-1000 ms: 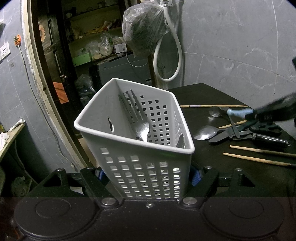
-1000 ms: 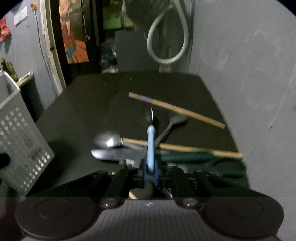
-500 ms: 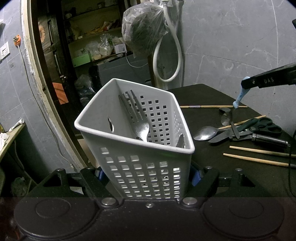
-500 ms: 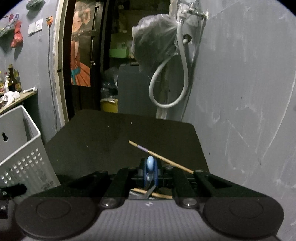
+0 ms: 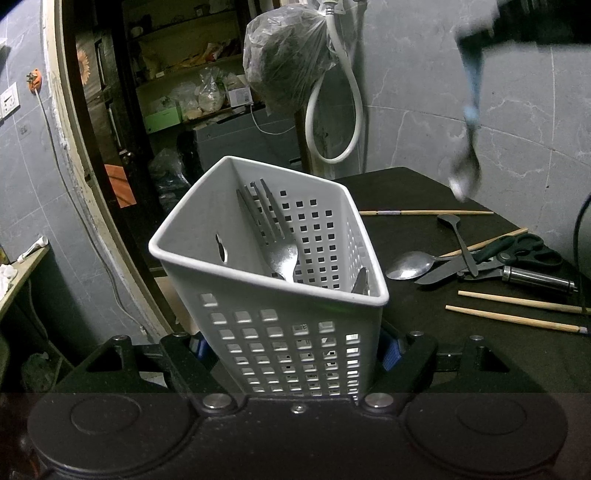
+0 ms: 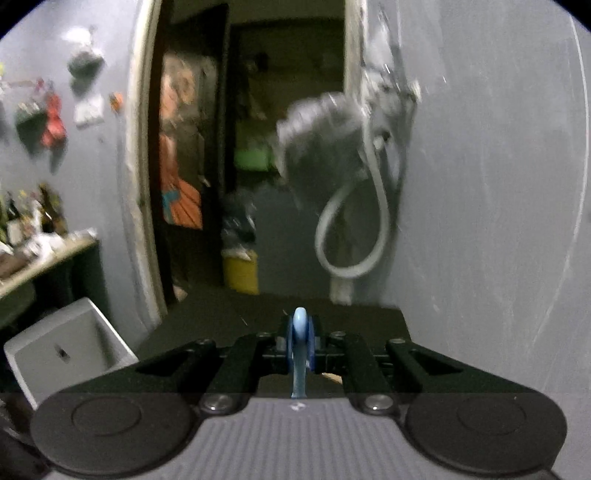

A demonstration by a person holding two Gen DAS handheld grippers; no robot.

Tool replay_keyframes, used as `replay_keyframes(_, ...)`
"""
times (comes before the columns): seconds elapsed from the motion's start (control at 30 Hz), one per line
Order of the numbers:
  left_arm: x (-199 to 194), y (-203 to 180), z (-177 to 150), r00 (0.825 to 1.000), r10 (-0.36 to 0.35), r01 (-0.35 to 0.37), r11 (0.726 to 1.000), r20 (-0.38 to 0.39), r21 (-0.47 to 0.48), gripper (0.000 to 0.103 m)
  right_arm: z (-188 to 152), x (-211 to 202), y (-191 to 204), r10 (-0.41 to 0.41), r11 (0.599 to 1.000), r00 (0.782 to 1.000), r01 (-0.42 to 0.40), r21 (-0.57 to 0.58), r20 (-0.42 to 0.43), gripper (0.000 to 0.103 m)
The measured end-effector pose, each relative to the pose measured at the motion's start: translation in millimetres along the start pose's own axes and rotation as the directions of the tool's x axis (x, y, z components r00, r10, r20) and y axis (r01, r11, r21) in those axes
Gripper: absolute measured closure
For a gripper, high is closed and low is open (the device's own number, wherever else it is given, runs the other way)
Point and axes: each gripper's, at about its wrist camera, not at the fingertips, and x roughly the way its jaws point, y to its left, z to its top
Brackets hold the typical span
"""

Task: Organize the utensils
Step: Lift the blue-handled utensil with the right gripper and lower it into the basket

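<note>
My left gripper (image 5: 295, 349) is shut on the lower walls of a white perforated basket (image 5: 192, 221), which leans at the left end of the black table (image 5: 424, 343). A steel fork (image 5: 280, 251) stands inside it, tines up, with another utensil's tip (image 5: 360, 280) at the right corner. High at the upper right, my right gripper (image 5: 476, 35) is shut on a blue-handled spoon (image 5: 472, 85), which hangs bowl down, clear of the table. In the right wrist view the blue handle (image 6: 298, 354) sits between the shut pads of that gripper (image 6: 300, 345), and the basket (image 6: 66, 354) is at lower left.
On the table right of the basket lie a steel spoon (image 5: 410, 264), dark-handled scissors (image 5: 517, 251), a metal-handled tool (image 5: 535, 278), a dark spoon (image 5: 460, 240) and several wooden chopsticks (image 5: 517, 317). A grey wall with a looped hose (image 5: 354, 122) stands behind.
My right gripper has lifted the blue-handled spoon off the pile on the table and carried it high. The left gripper and the basket have not moved.
</note>
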Motion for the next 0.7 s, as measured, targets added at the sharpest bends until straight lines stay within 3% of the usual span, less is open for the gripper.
replay_keyframes(0.13, 0, 0, 0, 1.0, 0.0, 0.0, 1.0, 0.0, 0.0, 0.022, 33, -21, 8, 0.102, 0.995, 0.99, -0.103, 0.007, 0.099, 0.094)
replay_keyframes(0.37, 0, 0, 0, 1.0, 0.0, 0.0, 1.0, 0.0, 0.0, 0.022, 73, -32, 36, 0.295, 0.955, 0.935, -0.295, -0.03, 0.194, 0.094)
replay_keyframes(0.57, 0, 1, 0, 1.0, 0.002, -0.002, 1.0, 0.001, -0.002, 0.022, 74, -13, 67, 0.386, 0.922, 0.91, -0.378, -0.083, 0.148, 0.094)
replay_keyframes(0.7, -1, 1, 1, 1.0, 0.002, -0.002, 1.0, 0.002, -0.001, 0.022, 59, 0, 85, 0.412, 0.909, 0.907, -0.404, -0.098, 0.083, 0.094)
